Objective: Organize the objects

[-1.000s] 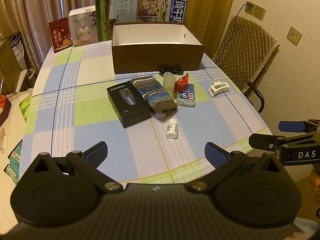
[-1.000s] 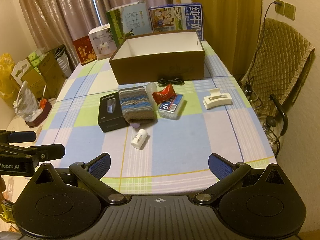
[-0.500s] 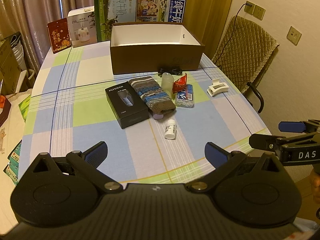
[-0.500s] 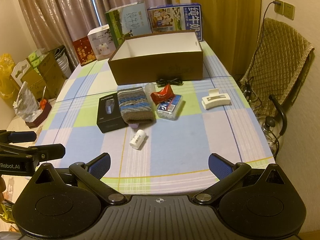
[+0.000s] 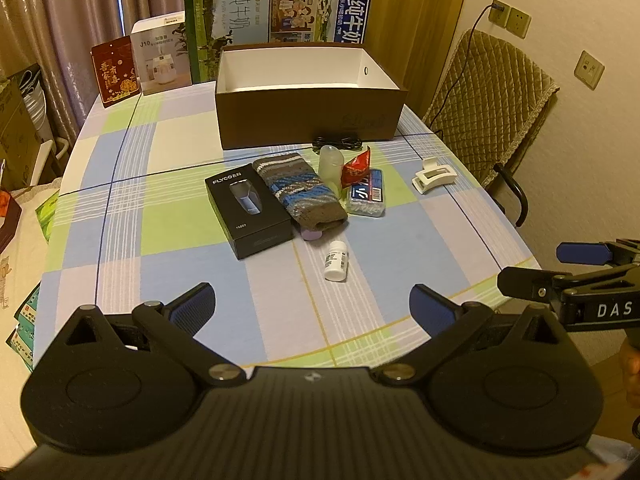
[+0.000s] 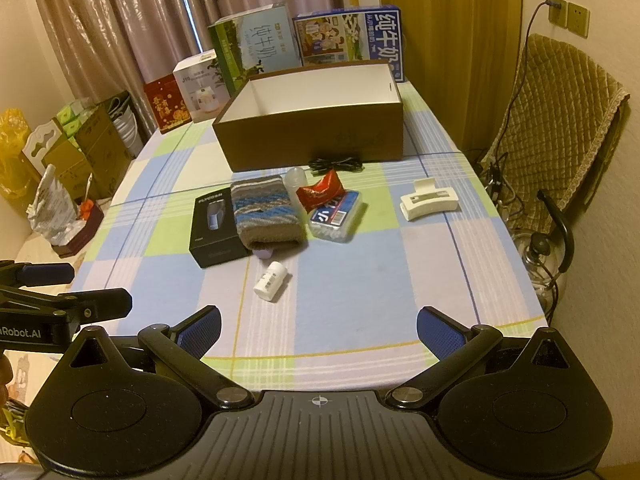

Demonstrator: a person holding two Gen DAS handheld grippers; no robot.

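Hovering at the near edge of the checked desk [image 5: 120, 184], both tools, left tool [image 5: 312, 312] and right tool [image 6: 319, 326], stay spread and empty; ahead sit the open cardboard box [image 5: 308, 120], black shaver box [image 5: 248, 210], striped sock [image 5: 300, 192], white pill bottle [image 5: 336, 260].

The left gripper [image 5: 311, 306] sits at 6 o'clock in its own view, its 2 blue-padded fingers [image 5: 191, 306] spread wide with nothing between them. The right gripper [image 6: 318, 326] is likewise wide apart and holds nothing. Each shows in the other's view: the right at 3 o'clock, the left at 9 o'clock.
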